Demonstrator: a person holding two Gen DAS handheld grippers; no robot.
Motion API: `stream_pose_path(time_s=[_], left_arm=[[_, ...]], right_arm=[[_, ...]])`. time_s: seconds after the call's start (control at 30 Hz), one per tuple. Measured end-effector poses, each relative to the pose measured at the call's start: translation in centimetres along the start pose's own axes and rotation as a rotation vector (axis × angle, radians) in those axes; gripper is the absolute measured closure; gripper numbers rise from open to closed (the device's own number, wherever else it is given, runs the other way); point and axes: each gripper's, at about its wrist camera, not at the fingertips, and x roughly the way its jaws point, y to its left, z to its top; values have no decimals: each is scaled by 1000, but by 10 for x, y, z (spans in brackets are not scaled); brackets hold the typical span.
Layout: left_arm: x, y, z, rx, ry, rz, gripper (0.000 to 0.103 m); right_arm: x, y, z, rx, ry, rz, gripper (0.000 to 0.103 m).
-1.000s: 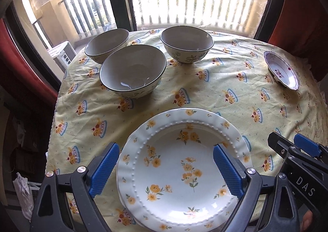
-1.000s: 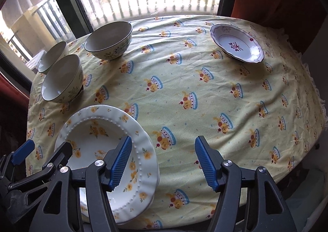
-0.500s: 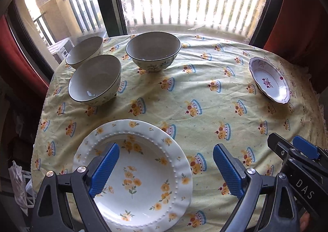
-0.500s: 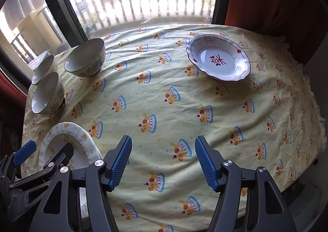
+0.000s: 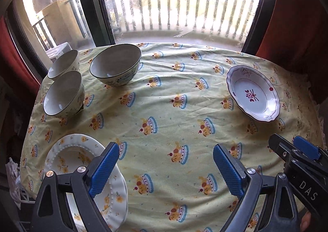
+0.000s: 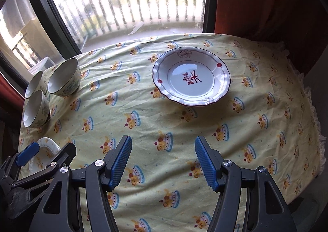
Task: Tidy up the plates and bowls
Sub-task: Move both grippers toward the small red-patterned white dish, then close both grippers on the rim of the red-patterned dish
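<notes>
Left gripper [image 5: 166, 168] hangs wide and empty, the stacked floral plates [image 5: 86, 172] under its left finger. Right gripper [image 6: 163, 163], equally wide and empty, points toward the red-patterned plate [image 6: 191, 77] straight ahead, likely its nearer taker.

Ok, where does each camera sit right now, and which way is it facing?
Left wrist: rides the left hand-held gripper, angled down across the tablecloth toward the window; jaws open and empty, the right hand-held gripper at the right edge.
Right wrist: rides the right hand-held gripper, angled down at the red-patterned plate; jaws open and empty, the left hand-held gripper at lower left.
Shared: three bowls, the yellow-flowered plate, the red-patterned plate.
</notes>
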Motion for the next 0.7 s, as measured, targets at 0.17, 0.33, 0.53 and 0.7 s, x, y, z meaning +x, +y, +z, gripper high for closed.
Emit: stream_pose_path(time_s=[0.17,0.33,0.53,0.7], left_arm=[[7,-31,14,3,-9,5,9],[16,-55,30,13,-12,10,9],[39,-80,52,12,-2,13,9],[65,-100,70,25,10,6,9]], right_arm=[[8,-30,19,0,-14,-2,35],[18,-57,39,16,-21,-5,32],[36,-84,66,39,-26,-3,28],[59,-102,90,59,-28,3,27]])
